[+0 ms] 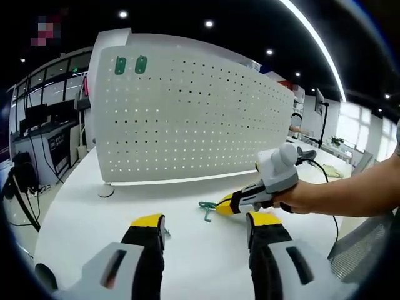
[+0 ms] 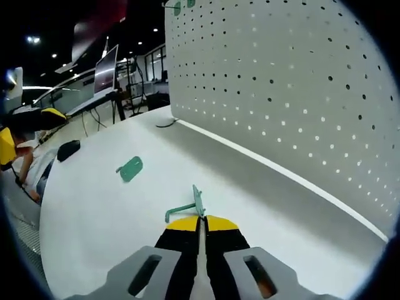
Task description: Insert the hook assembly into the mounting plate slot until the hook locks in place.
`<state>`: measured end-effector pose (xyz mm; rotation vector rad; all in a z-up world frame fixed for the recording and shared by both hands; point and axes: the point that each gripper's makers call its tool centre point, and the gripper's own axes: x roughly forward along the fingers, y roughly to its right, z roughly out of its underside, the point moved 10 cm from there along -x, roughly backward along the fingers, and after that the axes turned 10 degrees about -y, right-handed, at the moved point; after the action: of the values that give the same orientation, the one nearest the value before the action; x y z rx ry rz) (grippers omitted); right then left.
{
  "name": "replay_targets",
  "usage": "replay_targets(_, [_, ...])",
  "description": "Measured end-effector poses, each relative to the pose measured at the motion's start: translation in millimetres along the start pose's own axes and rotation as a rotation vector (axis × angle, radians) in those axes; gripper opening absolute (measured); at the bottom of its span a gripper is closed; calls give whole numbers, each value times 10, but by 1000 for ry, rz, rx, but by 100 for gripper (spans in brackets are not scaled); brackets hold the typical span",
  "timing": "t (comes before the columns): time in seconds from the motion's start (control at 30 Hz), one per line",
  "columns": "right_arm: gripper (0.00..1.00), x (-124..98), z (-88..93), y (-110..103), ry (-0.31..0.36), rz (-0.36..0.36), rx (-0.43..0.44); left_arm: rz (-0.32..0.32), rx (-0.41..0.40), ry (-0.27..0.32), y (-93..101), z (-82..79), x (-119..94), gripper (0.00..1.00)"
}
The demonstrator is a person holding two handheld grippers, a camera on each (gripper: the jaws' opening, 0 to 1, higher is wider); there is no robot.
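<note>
A white pegboard (image 1: 187, 119) stands upright on the white table (image 1: 94, 212), with two green plates (image 1: 130, 64) fixed near its top left. My right gripper (image 1: 224, 205) comes in from the right, shut on a green hook (image 1: 208, 210) held just above the table. In the right gripper view its jaws (image 2: 201, 220) pinch the hook's flat end (image 2: 196, 203), and the bent arm (image 2: 178, 211) sticks out to the left. A loose green mounting plate (image 2: 130, 169) lies flat on the table beyond it. My left gripper (image 1: 206, 224) stands open and holds nothing, just short of the hook.
The pegboard (image 2: 287, 94) runs along the right of the right gripper view. A black object (image 2: 67, 150) lies near the table's far edge. Desks, monitors (image 2: 105, 70) and cables stand beyond the table. A person's hand (image 1: 312, 197) holds the right gripper.
</note>
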<state>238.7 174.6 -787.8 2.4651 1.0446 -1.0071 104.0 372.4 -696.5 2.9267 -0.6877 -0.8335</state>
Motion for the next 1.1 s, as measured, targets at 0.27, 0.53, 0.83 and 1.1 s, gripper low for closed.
replay_targets(0.27, [0, -81, -52, 26, 20, 1, 13, 4, 4, 2, 5, -6, 2, 53])
replay_targets(0.53, [0, -139, -76, 45, 31, 6, 27, 10, 8, 3, 18, -9, 8, 53])
replay_targets(0.83, [0, -207, -100, 69, 42, 16, 33, 17, 14, 2, 31, -7, 11, 52])
replay_targets(1.1, [0, -263, -101, 94, 32, 15, 36, 25, 34, -10, 57, 0, 39, 51])
